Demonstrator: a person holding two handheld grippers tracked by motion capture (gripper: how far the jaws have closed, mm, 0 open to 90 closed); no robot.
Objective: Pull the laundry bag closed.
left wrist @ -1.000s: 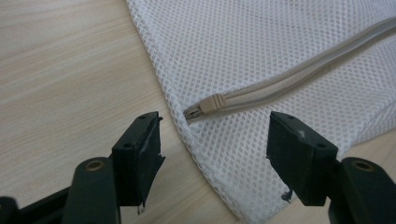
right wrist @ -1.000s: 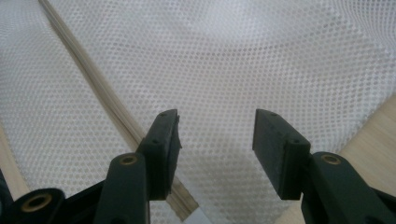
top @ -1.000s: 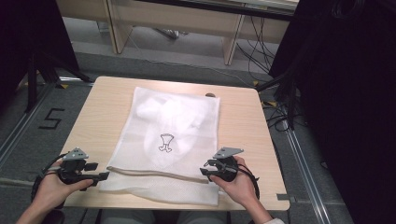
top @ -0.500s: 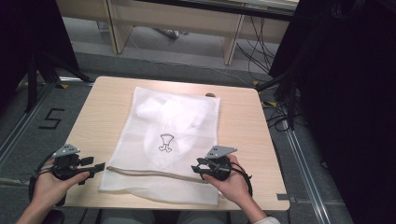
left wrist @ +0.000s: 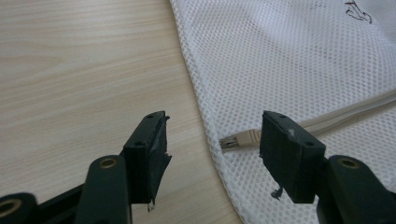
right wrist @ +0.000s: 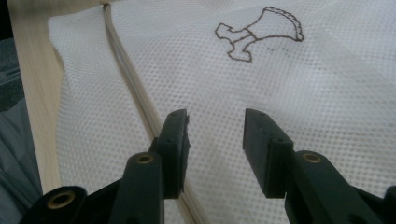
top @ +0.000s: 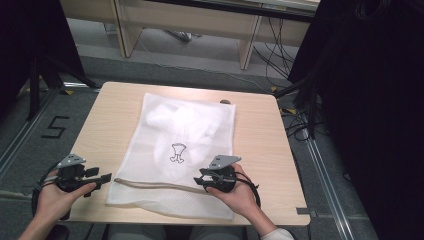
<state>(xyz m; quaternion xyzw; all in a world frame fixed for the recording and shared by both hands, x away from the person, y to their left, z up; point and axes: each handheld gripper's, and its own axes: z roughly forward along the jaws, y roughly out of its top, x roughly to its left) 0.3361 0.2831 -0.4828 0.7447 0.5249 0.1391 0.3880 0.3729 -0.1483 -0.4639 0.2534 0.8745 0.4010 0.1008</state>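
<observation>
A white mesh laundry bag [top: 190, 135] lies flat on the wooden table [top: 110, 115], with white cloth inside and a small dark drawing [top: 177, 152] on it. A beige zipper [top: 155, 185] runs across its near end. My left gripper [top: 102, 179] stands open at the bag's left edge, its jaws either side of the zipper's grey pull [left wrist: 240, 139]. My right gripper [top: 200, 181] is open too, low over the mesh [right wrist: 280, 70] at the zipper's right end, with the zipper line [right wrist: 128, 79] just left of its jaws.
The table's near edge runs just below both hands. A floor mark "5" [top: 54, 128] sits left of the table. Desk legs and cables [top: 280, 55] lie beyond the far edge, and dark curtains stand on both sides.
Both grippers have drawn nearer the table's front edge. The left one shifted slightly left and back from the bag; the right one moved left along the zipper. The bag has not moved.
</observation>
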